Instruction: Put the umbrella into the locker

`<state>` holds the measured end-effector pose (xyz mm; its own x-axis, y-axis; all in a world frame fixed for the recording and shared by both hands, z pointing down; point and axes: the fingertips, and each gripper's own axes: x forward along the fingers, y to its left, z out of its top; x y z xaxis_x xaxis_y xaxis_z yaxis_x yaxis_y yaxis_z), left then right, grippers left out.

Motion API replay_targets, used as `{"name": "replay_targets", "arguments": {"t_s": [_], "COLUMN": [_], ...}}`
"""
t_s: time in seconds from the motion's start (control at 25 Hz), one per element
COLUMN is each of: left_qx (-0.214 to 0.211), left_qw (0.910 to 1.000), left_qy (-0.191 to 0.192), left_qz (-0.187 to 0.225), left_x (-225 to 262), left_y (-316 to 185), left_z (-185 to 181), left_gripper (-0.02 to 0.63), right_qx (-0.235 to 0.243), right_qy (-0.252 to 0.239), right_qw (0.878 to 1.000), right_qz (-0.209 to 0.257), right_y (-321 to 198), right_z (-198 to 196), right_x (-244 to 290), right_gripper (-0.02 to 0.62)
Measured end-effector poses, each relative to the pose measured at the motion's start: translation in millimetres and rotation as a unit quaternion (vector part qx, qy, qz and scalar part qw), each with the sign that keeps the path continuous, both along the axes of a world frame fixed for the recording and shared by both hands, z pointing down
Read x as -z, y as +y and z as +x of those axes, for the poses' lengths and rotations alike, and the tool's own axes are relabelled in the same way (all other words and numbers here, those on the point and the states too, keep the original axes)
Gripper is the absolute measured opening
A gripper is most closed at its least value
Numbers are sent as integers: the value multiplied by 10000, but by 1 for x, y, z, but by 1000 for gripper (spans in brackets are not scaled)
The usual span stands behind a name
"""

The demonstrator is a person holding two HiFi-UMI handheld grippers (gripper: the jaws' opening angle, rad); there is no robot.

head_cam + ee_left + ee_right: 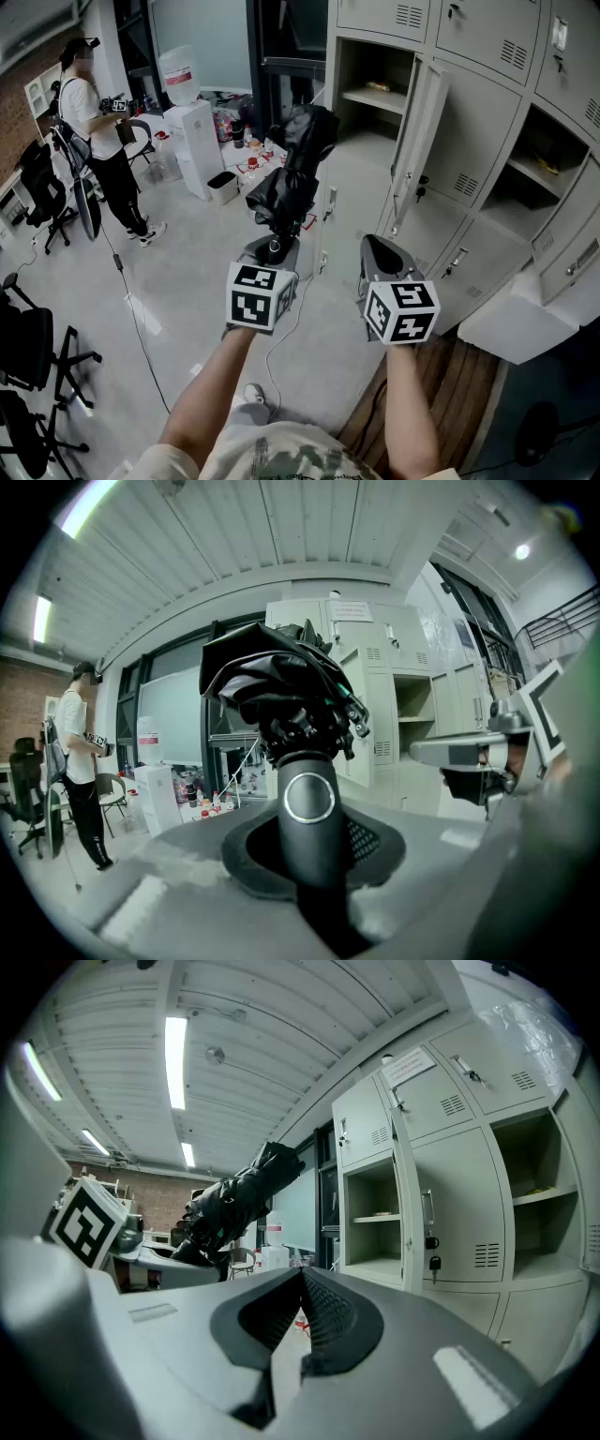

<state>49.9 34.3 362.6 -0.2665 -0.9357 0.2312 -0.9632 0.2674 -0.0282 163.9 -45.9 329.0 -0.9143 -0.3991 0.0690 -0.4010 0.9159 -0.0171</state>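
Left claw (273, 251) around umbrella (296, 169), locker (480, 141) ahead

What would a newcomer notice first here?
The folded black umbrella, held up at centre by its handle in the left gripper. Beside it the right gripper is shut and empty, and behind stands the grey locker bank with an open compartment.

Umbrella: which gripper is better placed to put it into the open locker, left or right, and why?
Left. The left gripper is already shut on the handle of the umbrella, carrying it. The right gripper is shut and empty beside it. The locker stands open just ahead.
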Motion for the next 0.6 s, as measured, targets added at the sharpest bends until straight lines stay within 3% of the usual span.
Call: {"name": "replay_targets", "arguments": {"t_s": [0.6], "left_qx": [-545], "left_qw": [9985], "left_qy": [-2], "left_qz": [-62], "left_x": [-12], "left_y": [-45], "left_z": [-48], "left_gripper": [72], "right_qx": [-376], "right_qy": [178], "right_qw": [9991], "right_qz": [-91], "right_y": [-29], "right_z": [-51], "right_x": [-14], "right_gripper": [-2]}}
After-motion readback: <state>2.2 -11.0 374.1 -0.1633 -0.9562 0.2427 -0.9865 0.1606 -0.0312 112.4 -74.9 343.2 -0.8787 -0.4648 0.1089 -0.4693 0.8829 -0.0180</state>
